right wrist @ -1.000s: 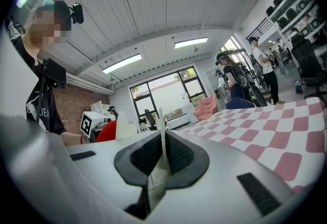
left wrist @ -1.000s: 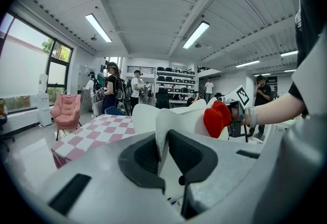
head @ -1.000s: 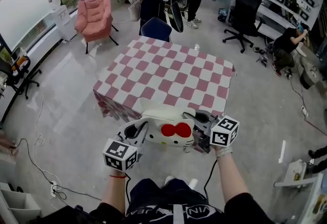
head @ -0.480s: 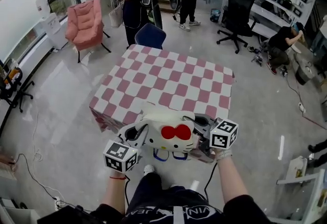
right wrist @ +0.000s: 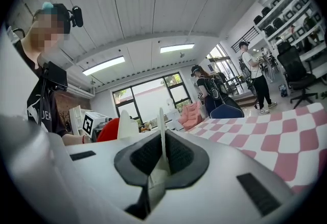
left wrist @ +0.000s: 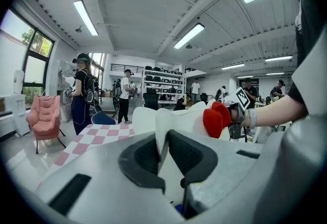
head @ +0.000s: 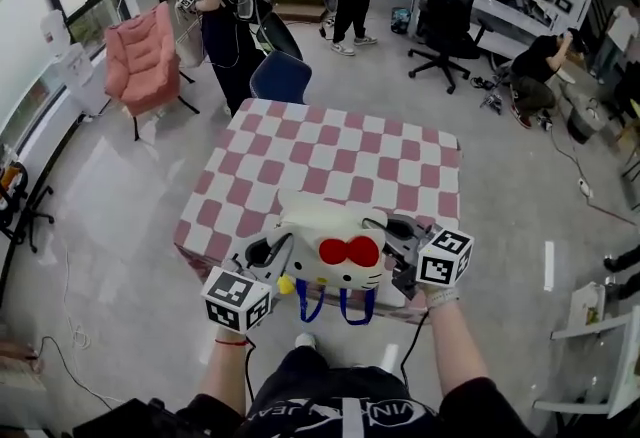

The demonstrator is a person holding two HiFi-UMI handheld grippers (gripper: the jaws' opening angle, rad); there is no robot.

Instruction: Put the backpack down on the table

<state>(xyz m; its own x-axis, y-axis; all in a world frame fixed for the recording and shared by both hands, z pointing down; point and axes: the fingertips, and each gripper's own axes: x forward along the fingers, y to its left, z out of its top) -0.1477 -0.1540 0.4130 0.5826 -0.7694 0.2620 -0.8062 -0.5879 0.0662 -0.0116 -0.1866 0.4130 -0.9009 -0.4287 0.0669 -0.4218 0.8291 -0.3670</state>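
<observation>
**Backpack carried up to the table's near edge; not yet set down**

Since half a second ago the table (head: 340, 151) has drawn closer beneath me, and its near edge now lies under the backpack (head: 325, 226). Before, the backpack hung over bare floor, short of the cloth. Two blue straps (head: 340, 304) have also dropped into sight below it and dangle in front of the table's edge.

Left gripper (head: 268, 251): jaws pressed together on a fold of the backpack's white fabric, which stands up between them in the left gripper view.

Right gripper (head: 393, 238): likewise clamped, with a thin white edge of the backpack pinched between the jaws in the right gripper view.

Position: the backpack hangs between the two grippers with its red bow (head: 348, 251) towards me. It is over the table's near edge, not over the middle. From the head view I cannot tell whether its underside touches the cloth.

Assessment: the approach is nearly complete and the set-down is outstanding. In my judgement the load needs carrying further in over the chequered top before lowering. Otherwise the hanging straps and the overhanging part could pull it off the edge once I let go.
</observation>
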